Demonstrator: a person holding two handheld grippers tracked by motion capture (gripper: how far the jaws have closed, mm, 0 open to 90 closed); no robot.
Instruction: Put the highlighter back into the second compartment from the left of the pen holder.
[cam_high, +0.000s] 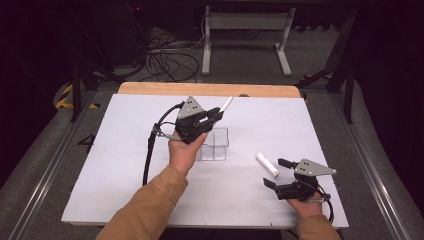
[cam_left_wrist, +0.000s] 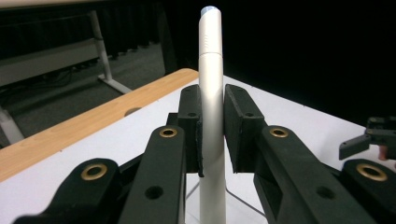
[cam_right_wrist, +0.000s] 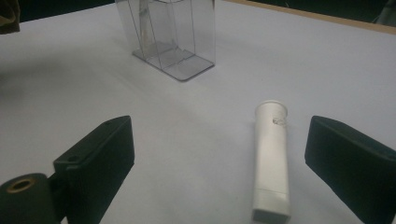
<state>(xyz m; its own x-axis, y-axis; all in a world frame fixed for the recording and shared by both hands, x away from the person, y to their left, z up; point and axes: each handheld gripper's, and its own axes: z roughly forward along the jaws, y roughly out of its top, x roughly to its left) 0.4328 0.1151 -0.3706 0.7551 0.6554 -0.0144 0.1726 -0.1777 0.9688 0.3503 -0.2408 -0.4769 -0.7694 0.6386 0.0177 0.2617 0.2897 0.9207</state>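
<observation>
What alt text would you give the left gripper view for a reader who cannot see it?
The left hand-held gripper is shut on an upright white pen, its black pads pressing on the barrel from both sides. Behind it lie the white table top with a wooden edge and a dark room. The right hand-held gripper shows at the far right.

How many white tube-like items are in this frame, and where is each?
2. One white pen is clamped upright in the left gripper above the clear box. One white cap lies flat on the table before the open right gripper.
</observation>
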